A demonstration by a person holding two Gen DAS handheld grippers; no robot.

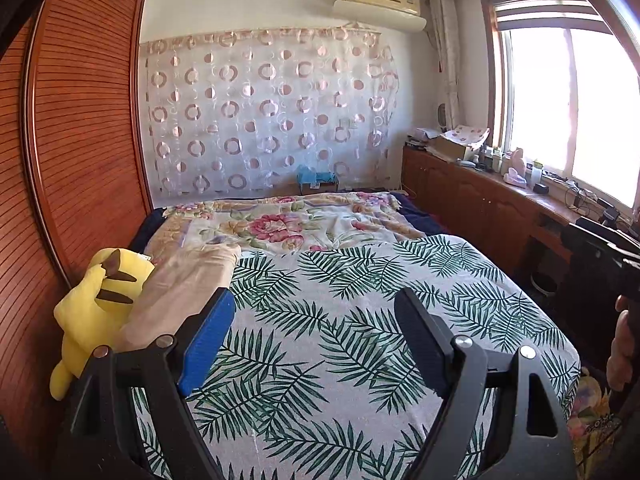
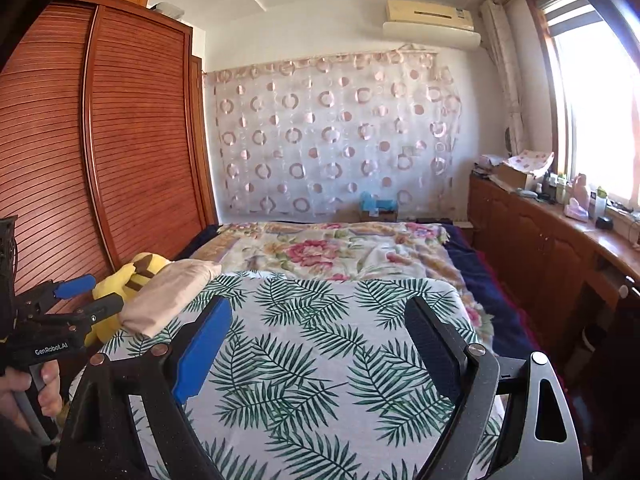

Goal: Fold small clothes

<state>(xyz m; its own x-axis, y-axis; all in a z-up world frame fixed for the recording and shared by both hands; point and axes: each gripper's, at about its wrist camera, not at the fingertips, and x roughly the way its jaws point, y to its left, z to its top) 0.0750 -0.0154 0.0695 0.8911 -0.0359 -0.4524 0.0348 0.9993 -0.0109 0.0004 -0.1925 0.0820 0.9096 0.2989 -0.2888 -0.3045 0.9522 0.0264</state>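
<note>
A bedroom with a large bed and wooden furniture.
A leaf-print sheet (image 2: pixel 312 360) covers the near part of the bed, and a floral blanket (image 2: pixel 320 246) lies beyond it. A yellow plush toy (image 1: pixel 94 308) sits at the left edge, beside the slatted wardrobe (image 2: pixel 120 140). A curtain with circles (image 1: pixel 264 116) hangs on the far wall, under an air conditioner (image 2: pixel 432 20).

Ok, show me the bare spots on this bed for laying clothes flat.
The leaf-print sheet is bare between the beige cloth and the bed's window-side edge, up to the floral blanket. The wardrobe-side corner is crowded by the yellow plush toy and that cloth.
</note>
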